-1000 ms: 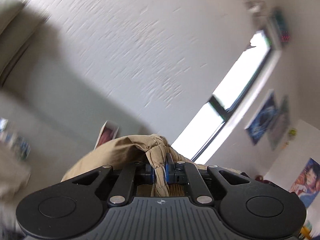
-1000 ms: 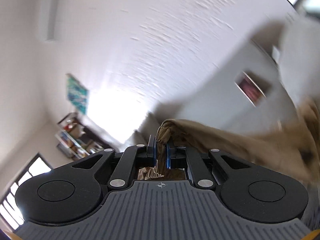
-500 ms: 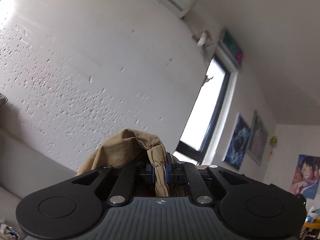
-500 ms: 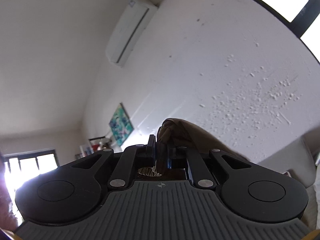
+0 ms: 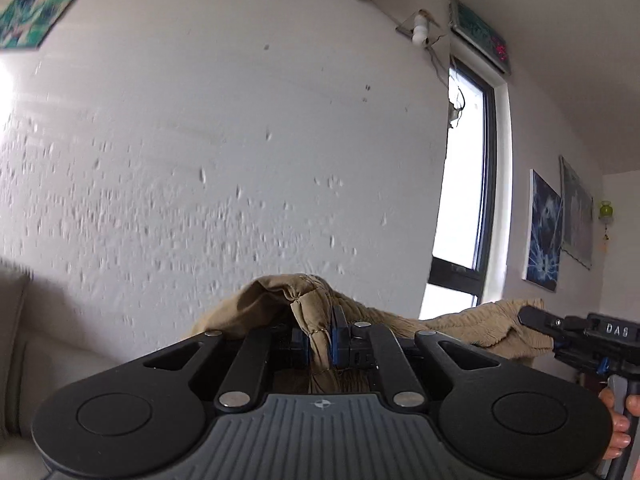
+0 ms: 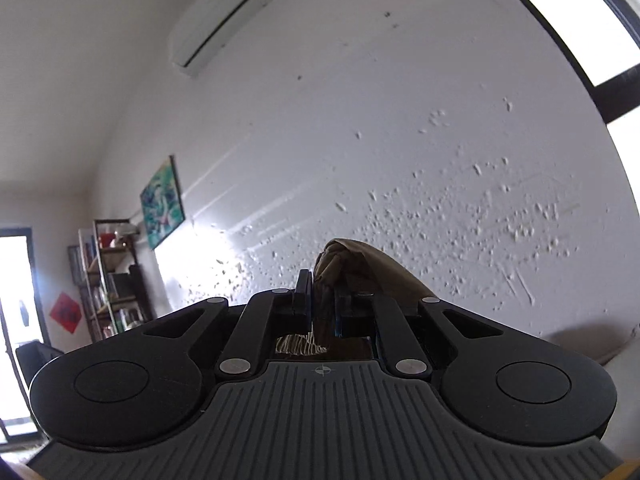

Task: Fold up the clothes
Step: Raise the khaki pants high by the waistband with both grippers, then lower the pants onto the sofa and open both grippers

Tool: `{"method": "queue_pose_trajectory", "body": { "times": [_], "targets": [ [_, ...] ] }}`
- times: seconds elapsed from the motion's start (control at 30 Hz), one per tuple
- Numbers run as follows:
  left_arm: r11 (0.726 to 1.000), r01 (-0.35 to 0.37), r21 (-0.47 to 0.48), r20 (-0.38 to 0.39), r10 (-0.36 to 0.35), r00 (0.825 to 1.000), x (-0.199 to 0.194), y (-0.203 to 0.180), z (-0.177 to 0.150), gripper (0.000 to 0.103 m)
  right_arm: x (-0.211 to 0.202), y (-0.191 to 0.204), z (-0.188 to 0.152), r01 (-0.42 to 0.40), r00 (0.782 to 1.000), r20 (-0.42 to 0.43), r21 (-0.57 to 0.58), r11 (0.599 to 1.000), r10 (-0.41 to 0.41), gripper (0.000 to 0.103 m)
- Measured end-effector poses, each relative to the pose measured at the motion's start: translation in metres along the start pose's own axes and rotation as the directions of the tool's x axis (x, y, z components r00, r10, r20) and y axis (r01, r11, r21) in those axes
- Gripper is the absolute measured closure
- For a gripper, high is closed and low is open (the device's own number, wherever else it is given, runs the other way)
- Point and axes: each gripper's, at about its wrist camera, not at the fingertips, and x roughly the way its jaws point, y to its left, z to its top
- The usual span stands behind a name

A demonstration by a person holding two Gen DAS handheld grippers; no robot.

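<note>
Left wrist view: left gripper (image 5: 320, 334) and, at three o'clock, right gripper (image 5: 536, 320) have raised the pinched tan garment (image 5: 472, 326) clear, ready for folding.

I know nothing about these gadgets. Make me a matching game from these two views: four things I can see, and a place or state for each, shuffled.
Things:
1. tan garment
2. air conditioner
3. teal painting
4. bookshelf

Places or states:
A. high on the wall, near the ceiling
B. pinched in both shut jaws
C. standing at the far left of the right wrist view
D. hanging on the white wall

Pairs: 1-B, 2-A, 3-D, 4-C
</note>
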Motion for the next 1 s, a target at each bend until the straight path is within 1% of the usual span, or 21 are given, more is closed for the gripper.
{"method": "queue_pose_trajectory", "body": {
  "times": [0.07,0.13,0.2,0.27,0.3,0.33,0.37,0.47,0.5,0.53,0.57,0.63,0.67,0.7,0.73,0.77,0.8,0.83,0.9,0.93,1.0],
  "targets": [
    [0.998,0.008,-0.069,-0.094,-0.014,0.995,-0.014,0.014,-0.038,0.095,-0.021,0.002,-0.003,-0.001,1.000,-0.031,0.017,1.000,0.001,0.093],
    [0.991,-0.002,-0.131,-0.203,-0.024,0.979,-0.028,0.025,-0.085,0.095,-0.041,-0.007,-0.028,0.013,0.994,-0.106,0.055,0.998,-0.007,0.093],
    [0.986,-0.047,-0.162,-0.342,-0.011,0.940,-0.040,0.033,-0.147,0.095,-0.062,-0.025,-0.075,0.044,0.978,-0.206,0.093,0.995,-0.024,0.093],
    [0.970,-0.128,-0.208,-0.509,0.005,0.861,-0.047,0.044,-0.220,0.095,-0.079,-0.047,-0.132,0.102,0.947,-0.317,0.141,0.985,-0.053,0.093],
    [0.951,-0.193,-0.243,-0.597,0.011,0.802,-0.044,0.057,-0.259,0.095,-0.085,-0.065,-0.168,0.158,0.919,-0.388,0.186,0.970,-0.076,0.093],
    [0.928,-0.261,-0.267,-0.679,0.011,0.734,-0.040,0.070,-0.298,0.095,-0.087,-0.081,-0.201,0.224,0.877,-0.472,0.241,0.944,-0.087,0.093],
    [0.905,-0.326,-0.273,-0.746,0.015,0.666,-0.035,0.082,-0.333,0.095,-0.087,-0.101,-0.239,0.311,0.820,-0.564,0.292,0.904,-0.100,0.093],
    [0.864,-0.459,-0.207,-0.855,0.068,0.514,-0.028,0.102,-0.407,0.095,-0.091,-0.157,-0.346,0.545,0.614,-0.785,0.349,0.762,-0.079,0.093],
    [0.865,-0.467,-0.186,-0.859,0.087,0.504,-0.027,0.102,-0.416,0.095,-0.091,-0.164,-0.370,0.593,0.551,-0.830,0.318,0.739,-0.085,0.093],
    [0.870,-0.463,-0.171,-0.861,0.097,0.500,-0.025,0.102,-0.421,0.095,-0.092,-0.168,-0.391,0.626,0.503,-0.858,0.279,0.728,-0.104,0.093],
    [0.872,-0.462,-0.159,-0.862,0.106,0.497,-0.023,0.102,-0.424,0.094,-0.098,-0.169,-0.407,0.634,0.482,-0.868,0.254,0.730,-0.116,0.093],
    [0.863,-0.476,-0.170,-0.863,0.104,0.495,-0.019,0.109,-0.424,0.091,-0.094,-0.165,-0.410,0.632,0.479,-0.867,0.234,0.738,-0.135,0.093],
    [0.854,-0.492,-0.172,-0.869,0.104,0.484,-0.017,0.112,-0.424,0.083,-0.093,-0.163,-0.411,0.631,0.477,-0.867,0.225,0.742,-0.143,0.091],
    [0.844,-0.511,-0.162,-0.878,0.113,0.465,-0.016,0.116,-0.424,0.072,-0.090,-0.161,-0.408,0.626,0.473,-0.870,0.221,0.748,-0.139,0.086],
    [0.836,-0.530,-0.140,-0.887,0.132,0.442,-0.016,0.119,-0.424,0.064,-0.087,-0.161,-0.407,0.621,0.462,-0.878,0.219,0.752,-0.126,0.074],
    [0.832,-0.542,-0.115,-0.892,0.154,0.425,-0.017,0.120,-0.422,0.058,-0.085,-0.160,-0.403,0.620,0.443,-0.890,0.216,0.755,-0.109,0.065],
    [0.830,-0.549,-0.097,-0.892,0.172,0.418,-0.019,0.120,-0.418,0.057,-0.083,-0.158,-0.399,0.618,0.426,-0.900,0.214,0.757,-0.093,0.063],
    [0.828,-0.554,-0.082,-0.891,0.189,0.413,-0.021,0.121,-0.414,0.056,-0.087,-0.155,-0.394,0.612,0.429,-0.900,0.223,0.759,-0.081,0.061],
    [0.830,-0.553,-0.071,-0.878,0.211,0.429,-0.027,0.111,-0.400,0.055,-0.093,-0.152,-0.382,0.602,0.440,-0.895,0.237,0.763,-0.069,0.059],
    [0.834,-0.548,-0.066,-0.870,0.221,0.441,-0.029,0.104,-0.392,0.055,-0.097,-0.151,-0.375,0.597,0.450,-0.890,0.244,0.764,-0.068,0.058],
    [0.851,-0.522,-0.060,-0.847,0.233,0.478,-0.034,0.094,-0.379,0.055,-0.108,-0.149,-0.361,0.587,0.493,-0.867,0.271,0.762,-0.071,0.057]
  ]
}}
